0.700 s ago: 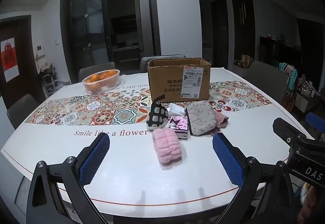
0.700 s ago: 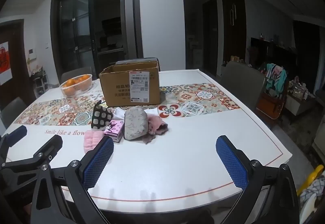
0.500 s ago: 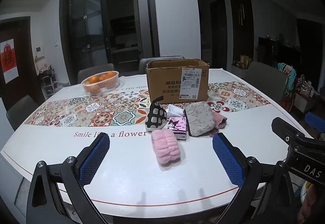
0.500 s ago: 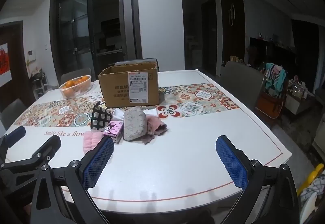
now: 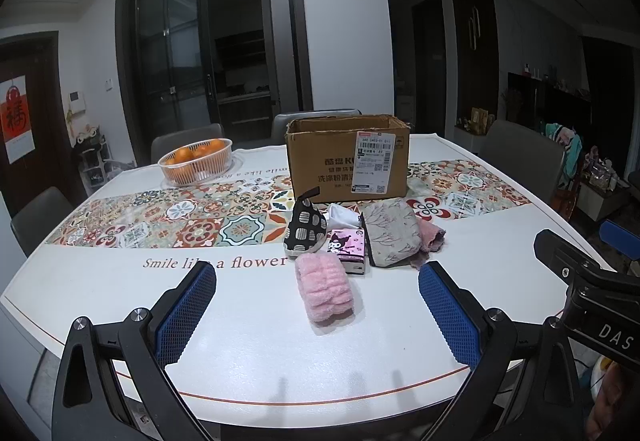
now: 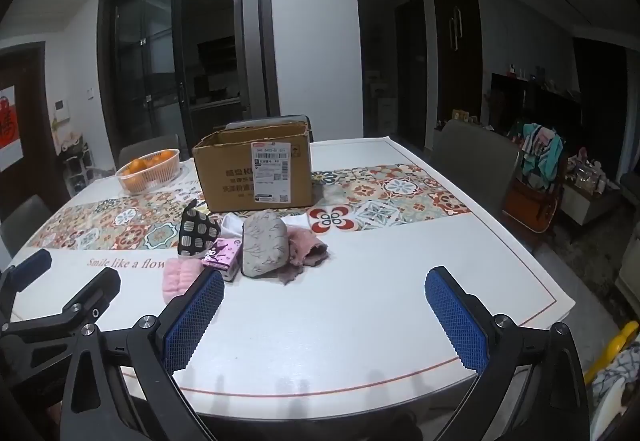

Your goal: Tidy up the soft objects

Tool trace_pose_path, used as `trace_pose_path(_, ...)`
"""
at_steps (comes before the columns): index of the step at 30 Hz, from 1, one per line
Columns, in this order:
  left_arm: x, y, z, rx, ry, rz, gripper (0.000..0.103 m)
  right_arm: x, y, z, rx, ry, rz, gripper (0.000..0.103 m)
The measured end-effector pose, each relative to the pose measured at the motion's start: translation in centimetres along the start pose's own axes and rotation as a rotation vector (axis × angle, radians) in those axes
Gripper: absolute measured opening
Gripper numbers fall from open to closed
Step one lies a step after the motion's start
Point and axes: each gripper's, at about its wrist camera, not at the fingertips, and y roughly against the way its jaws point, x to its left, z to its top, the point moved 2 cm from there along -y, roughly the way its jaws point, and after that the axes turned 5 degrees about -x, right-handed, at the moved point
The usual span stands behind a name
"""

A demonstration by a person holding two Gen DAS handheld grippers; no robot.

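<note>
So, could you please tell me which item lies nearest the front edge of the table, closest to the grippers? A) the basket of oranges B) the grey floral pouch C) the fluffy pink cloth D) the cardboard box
C: the fluffy pink cloth lies alone in front of the cluster, ahead of the grey floral pouch, with the cardboard box and basket of oranges farther back.

Basket of oranges [image 5: 196, 160] on white table [image 5: 120, 289], patterned runner [image 5: 168, 215], grey chairs [image 6: 476, 157]
</note>
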Motion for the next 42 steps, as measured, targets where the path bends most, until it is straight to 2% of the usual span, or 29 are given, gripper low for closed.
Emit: trace_pose_path(42, 0.06, -0.13, -0.24, 0.006, 0.001, -0.001, 0.103, 0.19, 0.18, 0.31, -0.003, 0.003, 0.003, 0.103)
